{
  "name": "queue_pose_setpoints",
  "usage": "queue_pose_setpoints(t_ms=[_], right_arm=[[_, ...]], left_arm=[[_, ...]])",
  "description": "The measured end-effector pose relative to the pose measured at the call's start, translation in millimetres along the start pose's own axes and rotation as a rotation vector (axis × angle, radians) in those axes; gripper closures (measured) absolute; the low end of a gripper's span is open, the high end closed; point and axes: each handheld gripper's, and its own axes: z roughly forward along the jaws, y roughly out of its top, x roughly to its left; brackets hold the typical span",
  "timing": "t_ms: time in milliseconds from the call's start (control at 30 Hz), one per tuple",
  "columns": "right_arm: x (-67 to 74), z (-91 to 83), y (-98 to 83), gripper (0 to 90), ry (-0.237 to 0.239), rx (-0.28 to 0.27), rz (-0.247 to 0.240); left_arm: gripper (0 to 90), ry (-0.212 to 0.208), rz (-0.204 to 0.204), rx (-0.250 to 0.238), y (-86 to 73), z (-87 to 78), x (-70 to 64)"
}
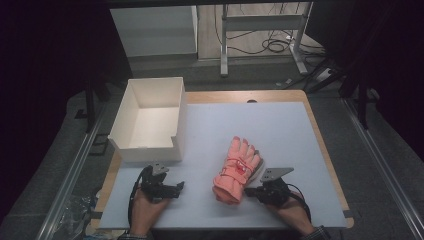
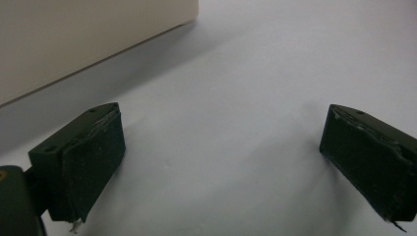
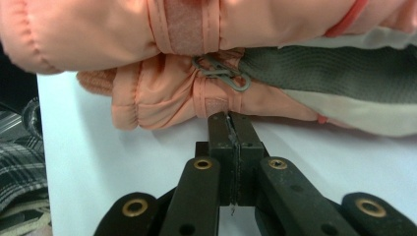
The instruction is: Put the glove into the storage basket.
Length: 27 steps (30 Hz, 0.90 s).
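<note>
Right claw [image 3: 229, 118] against glove [image 3: 162, 98] cuff

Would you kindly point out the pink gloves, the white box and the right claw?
pink gloves [image 1: 236, 170], high view, on the back of the top glove.
white box [image 1: 148, 149], high view, on its near wall.
right claw [image 3: 230, 120], right gripper view, at its closed tips.

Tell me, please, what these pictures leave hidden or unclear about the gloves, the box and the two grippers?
- Gloves: high view, stacked; the lower one is mostly covered by the upper one.
- Right gripper: right gripper view, jaws shut at the cuff; whether fabric is pinched cannot be told.
- Box: high view, its near wall hides the floor just behind it.
- Left gripper: left gripper view, jaws open over the table; tips cut off by the bottom edge.
</note>
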Motion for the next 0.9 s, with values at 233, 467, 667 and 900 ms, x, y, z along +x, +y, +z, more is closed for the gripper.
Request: queue_pose_setpoints(t_ms=[233, 467, 667, 900], right_arm=[[3.1, 12.9, 10.2, 88.8, -0.003, 0.002, -0.005], [3.4, 24.0, 19.6, 88.6, -0.014, 0.001, -0.002], [4.5, 25.0, 20.1, 86.5, -0.018, -0.002, -0.005], [8.1, 18.6, 18.3, 81.9, -0.060, 0.004, -0.037]], left_arm=[[3.4, 0.000, 0.001, 0.000, 0.0, 0.0, 0.0], [3.4, 0.001, 0.002, 0.001, 0.0, 0.0, -0.1], [3.3, 0.002, 0.005, 0.006, 0.4, 0.0, -0.2], [3.1, -0.002, -0.003, 0.005, 0.7, 0.4, 0.0]])
